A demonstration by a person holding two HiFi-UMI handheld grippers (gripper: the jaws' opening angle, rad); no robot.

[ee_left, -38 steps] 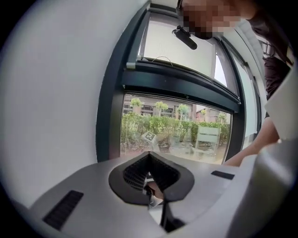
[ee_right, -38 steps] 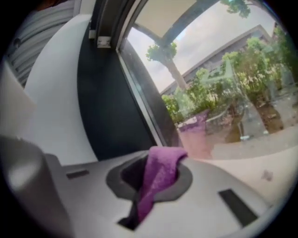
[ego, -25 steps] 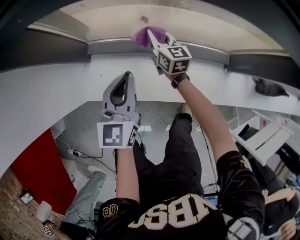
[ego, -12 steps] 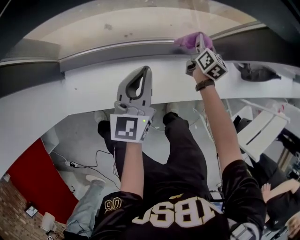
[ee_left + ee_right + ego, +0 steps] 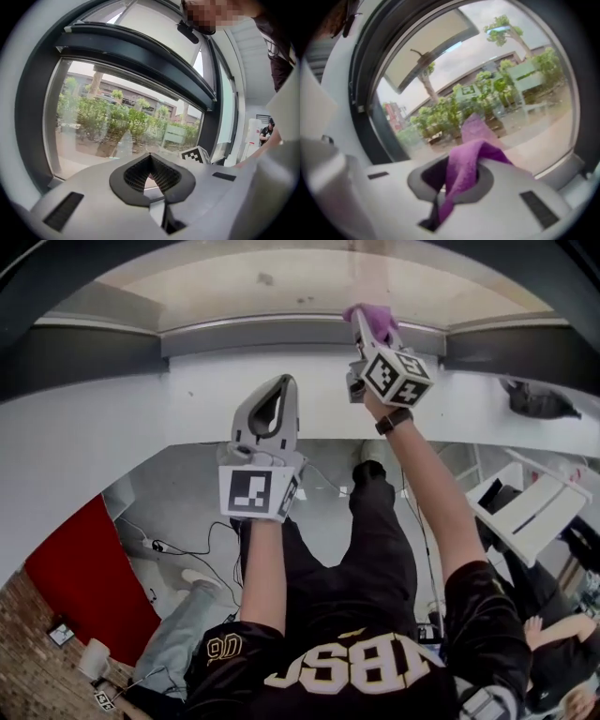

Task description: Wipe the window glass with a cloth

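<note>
Clearly, the right gripper (image 5: pixel 457 180) has its jaws clamped on the purple cloth (image 5: pixel 468 154). The cloth stands up between the jaws and one end hangs down below them. Its top seems to meet its own pale reflection in the window glass (image 5: pixel 497 84), so I judge it touches the pane or is very near to it.

In the head view the cloth (image 5: pixel 372 315) sits at the upper middle of the frame, at the lower edge of the glass (image 5: pixel 272 282), just above the grey frame rail (image 5: pixel 244 334). One second ago it was more to the left in that view. Half a second ago it was more to the right, and now it is between these two places. In the right gripper view the dark side frame filled much of the picture 1.5 s ago. Now the pane fills almost all of it.

From this I judge that a sideways wiping stroke along the bottom of the pane is under way. How much of the glass is already wiped cannot be told.

The left gripper (image 5: pixel 152 176) has its jaws together with nothing between them. It hovers over the white sill (image 5: pixel 122 418), well apart from the cloth. Its own view now shows the window larger than before.
</note>
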